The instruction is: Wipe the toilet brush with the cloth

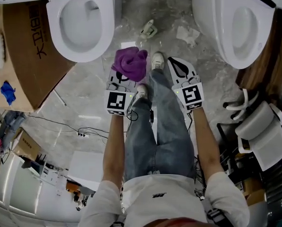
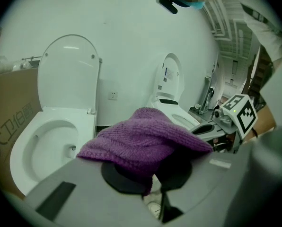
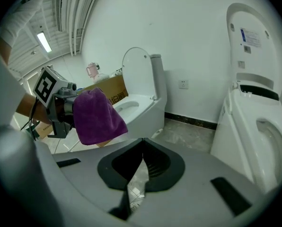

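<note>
Purple knitted cloth (image 2: 145, 136), soft and bunched, is sitting clenched in my left gripper (image 2: 153, 176). My right gripper (image 3: 142, 142) is pressing its jaws together, empty. Draped this loosely, the cloth could be slipping free, I judge. Beyond, glossy white ceramic toilets (image 1: 82, 27) are flanking me, and I am seeing no toilet brush anywhere.

— Seeing purple knit on the cloth (image 1: 130, 63), black-and-white square markers on the left tool (image 1: 123, 77) and the right tool (image 1: 175, 64).
— Noting white on the left toilet (image 1: 79, 20) and the right toilet (image 1: 240, 25), grey marbling across the floor (image 1: 96, 96), brown on the cardboard box (image 1: 27, 56).
</note>
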The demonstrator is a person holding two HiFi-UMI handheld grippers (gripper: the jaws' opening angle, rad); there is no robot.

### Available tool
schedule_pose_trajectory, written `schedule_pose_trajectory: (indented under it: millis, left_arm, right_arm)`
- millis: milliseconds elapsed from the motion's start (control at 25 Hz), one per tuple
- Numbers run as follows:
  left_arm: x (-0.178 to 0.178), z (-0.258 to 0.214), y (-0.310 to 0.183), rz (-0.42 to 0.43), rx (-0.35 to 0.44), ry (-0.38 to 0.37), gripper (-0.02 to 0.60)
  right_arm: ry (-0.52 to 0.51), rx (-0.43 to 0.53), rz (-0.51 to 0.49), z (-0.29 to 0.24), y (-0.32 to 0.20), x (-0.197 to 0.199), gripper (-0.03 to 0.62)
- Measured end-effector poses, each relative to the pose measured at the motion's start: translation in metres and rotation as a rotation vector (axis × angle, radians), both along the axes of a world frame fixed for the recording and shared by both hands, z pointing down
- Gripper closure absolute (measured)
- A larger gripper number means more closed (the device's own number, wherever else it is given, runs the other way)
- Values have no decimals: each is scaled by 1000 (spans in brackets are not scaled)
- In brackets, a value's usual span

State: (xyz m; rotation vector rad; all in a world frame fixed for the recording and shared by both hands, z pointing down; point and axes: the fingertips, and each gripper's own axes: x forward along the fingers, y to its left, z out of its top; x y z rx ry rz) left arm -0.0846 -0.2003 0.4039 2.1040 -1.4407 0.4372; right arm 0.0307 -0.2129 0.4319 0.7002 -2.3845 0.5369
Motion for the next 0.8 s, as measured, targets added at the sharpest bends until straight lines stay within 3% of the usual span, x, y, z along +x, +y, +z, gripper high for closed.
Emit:
schedule_pose_trajectory:
  millis: [320, 800]
  left_arm:
    - [-1, 93, 27, 23, 14, 6, 543]
    - [2, 206, 45, 77, 56, 20, 541]
  right_arm:
    - [32, 48, 27, 92, 12, 10, 599]
    - [76, 136, -48, 204, 24, -2, 598]
